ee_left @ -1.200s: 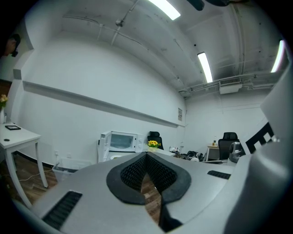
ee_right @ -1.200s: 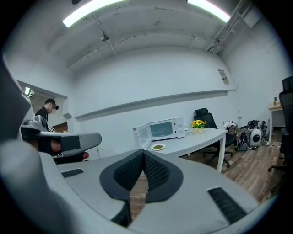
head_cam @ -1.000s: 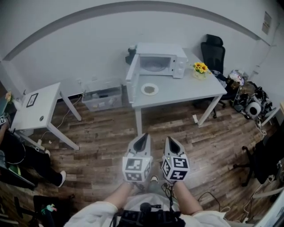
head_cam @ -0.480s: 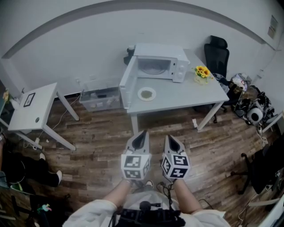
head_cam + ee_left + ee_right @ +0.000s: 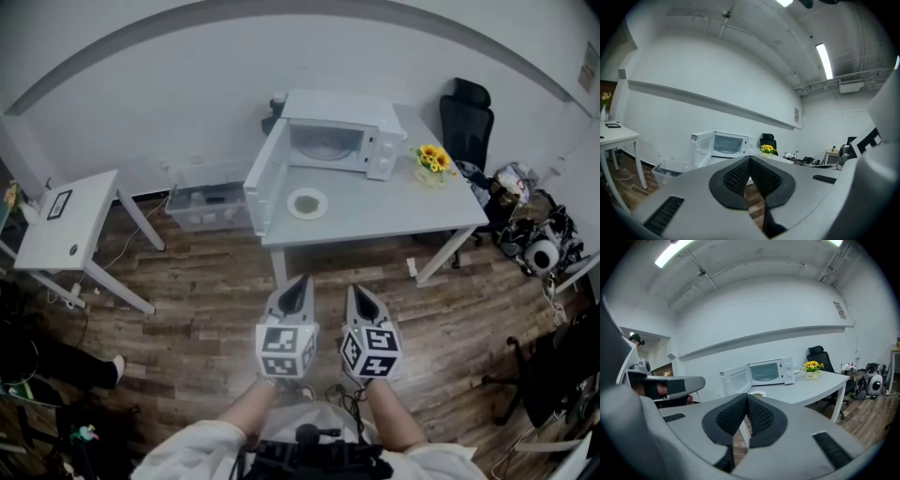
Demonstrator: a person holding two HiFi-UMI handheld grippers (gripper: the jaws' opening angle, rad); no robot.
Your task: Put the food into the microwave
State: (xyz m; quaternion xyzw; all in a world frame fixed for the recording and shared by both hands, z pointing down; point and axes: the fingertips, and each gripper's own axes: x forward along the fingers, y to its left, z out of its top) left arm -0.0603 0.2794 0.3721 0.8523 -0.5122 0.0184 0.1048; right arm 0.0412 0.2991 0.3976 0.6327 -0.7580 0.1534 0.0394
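The left tongs (image 5: pixel 300 281) and the right tongs (image 5: pixel 354 292) are travelling side by side, low in front of the person, each with its jaws pressed together and nothing between them. Over the last second the bench (image 5: pixel 403 214) has been drawing a little nearer ahead of them, so the person is evidently walking up to it. The plate of food (image 5: pixel 307 202) is lying on the bench straight ahead of the tongs and well apart from them, just in front of the microwave (image 5: pixel 342 141), whose door (image 5: pixel 264 183) is standing open beyond the left tongs. The task is only in its approach: nothing is being held yet, and the tongs will probably need opening before reaching the plate.
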